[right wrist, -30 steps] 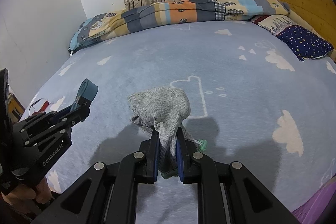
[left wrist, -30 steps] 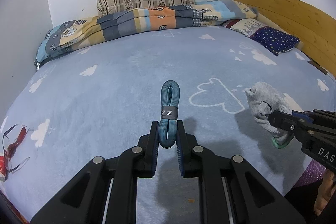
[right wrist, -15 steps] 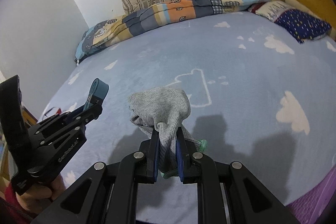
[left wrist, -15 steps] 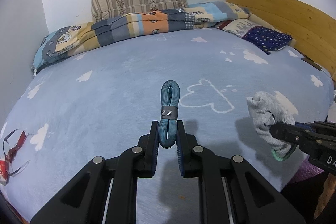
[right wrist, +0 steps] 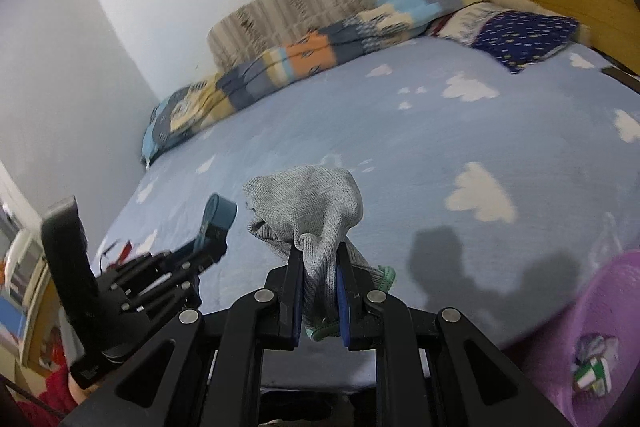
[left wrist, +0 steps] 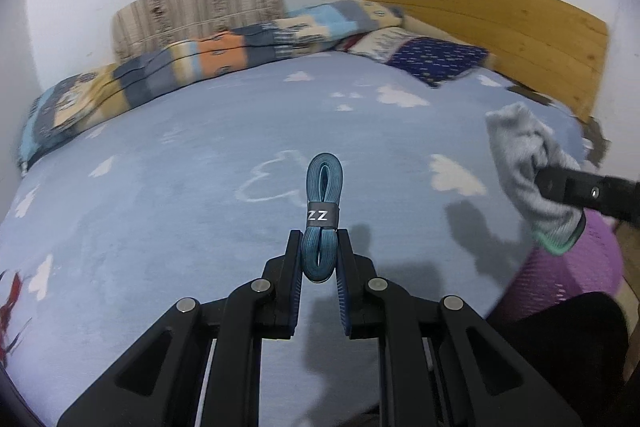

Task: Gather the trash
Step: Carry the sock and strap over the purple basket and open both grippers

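1. A folded blue band (left wrist: 323, 215), wrapped by a dark sleeve marked "ZZ", is clamped between the nearly closed jaws of the left gripper (left wrist: 320, 259); its upper loop stands clear above the fingertips, over the bed (left wrist: 168, 163).
2. A grey sock (right wrist: 312, 211) with a green cuff is pinched between the nearly closed jaws of the right gripper (right wrist: 319, 267); the toe end bulges above the fingertips and the cuff hangs below them.
3. Both items are held clear of the bed, near its foot, the sock to the right of the band.
4. A purple mesh bin (right wrist: 592, 331) is seen just off the bed's right foot corner, below the sock; small scraps are already lying inside it.
5. Two pick-ups are therefore judged done, and the drops into the bin are judged still to come.
6. A red-and-white wrapper (left wrist: 10, 303) is left on the bed's left foot edge, so at least one more piece appears uncollected.
7. Farther up the bed, a patchwork quilt (left wrist: 200, 67), a striped cushion (left wrist: 200, 11) and a navy pillow (left wrist: 432, 59) are lying against the wall and the headboard (left wrist: 500, 27).
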A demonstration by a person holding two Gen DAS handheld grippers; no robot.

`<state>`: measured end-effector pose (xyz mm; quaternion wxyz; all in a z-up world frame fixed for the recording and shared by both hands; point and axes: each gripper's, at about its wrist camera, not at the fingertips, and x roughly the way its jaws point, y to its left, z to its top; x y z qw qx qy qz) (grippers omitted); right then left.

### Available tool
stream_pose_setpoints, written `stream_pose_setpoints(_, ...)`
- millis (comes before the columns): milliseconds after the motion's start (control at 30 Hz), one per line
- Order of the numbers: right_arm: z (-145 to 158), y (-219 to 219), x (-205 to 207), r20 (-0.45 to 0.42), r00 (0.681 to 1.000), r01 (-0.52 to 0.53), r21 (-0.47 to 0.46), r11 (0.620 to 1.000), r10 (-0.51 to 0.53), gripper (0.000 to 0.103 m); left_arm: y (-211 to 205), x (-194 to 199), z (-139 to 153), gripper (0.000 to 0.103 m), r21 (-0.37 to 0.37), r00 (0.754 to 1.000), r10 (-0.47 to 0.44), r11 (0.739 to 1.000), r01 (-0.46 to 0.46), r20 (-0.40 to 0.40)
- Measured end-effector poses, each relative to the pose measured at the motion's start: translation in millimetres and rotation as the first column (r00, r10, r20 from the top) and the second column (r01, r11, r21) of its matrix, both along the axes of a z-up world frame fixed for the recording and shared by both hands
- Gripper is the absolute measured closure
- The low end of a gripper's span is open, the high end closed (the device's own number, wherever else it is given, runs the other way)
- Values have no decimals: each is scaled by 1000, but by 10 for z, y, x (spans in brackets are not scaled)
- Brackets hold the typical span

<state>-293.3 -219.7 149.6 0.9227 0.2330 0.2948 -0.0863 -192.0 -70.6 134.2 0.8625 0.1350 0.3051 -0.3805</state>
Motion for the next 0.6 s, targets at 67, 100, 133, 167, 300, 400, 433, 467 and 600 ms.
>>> stream_pose_setpoints(67, 60, -128, -215, 15, 999, 43, 7, 999, -43, 89, -134, -124, 78, 88, -13, 999, -53, 999, 53, -9)
stream_pose_setpoints(100, 96, -226, -386, 22, 997, 78, 13, 997, -78, 89, -233, -211, 132, 88, -19, 996, -91, 996, 91, -15)
stream_pose_setpoints(133, 115, -286, -486, 27, 995, 99, 15, 995, -100, 89, -337, -304, 185, 88, -24, 991, -129, 991, 129, -18)
stream_pose_setpoints(167, 140, -362, -632, 33, 991, 129, 16, 991, -130, 89, -439, -408, 240, 88, -30, 985, -169, 985, 168, -18)
stream_pose_setpoints(300, 178, -734, -1327, 39, 959, 281, 27, 959, -282, 89, -834, -825, 398, 88, -47, 944, -326, 945, 324, -40)
stream_pose_setpoints(400, 168, -972, -1769, 37, 923, 380, 46, 924, -382, 89, -1155, -1119, 464, 88, -58, 899, -430, 903, 426, -80)
stream_pose_setpoints(433, 164, -1038, -1892, 35, 912, 407, 53, 912, -409, 89, -1267, -1220, 478, 88, -60, 882, -461, 887, 457, -95)
stream_pose_setpoints(467, 145, -1115, -2046, 33, 896, 441, 63, 896, -443, 89, -1349, -1295, 481, 88, -62, 871, -481, 877, 477, -104)
stream_pose_setpoints(600, 69, -1346, -2399, 22, 854, 516, 98, 851, -520, 89, -1724, -1587, 443, 88, -57, 822, -549, 835, 547, -153)
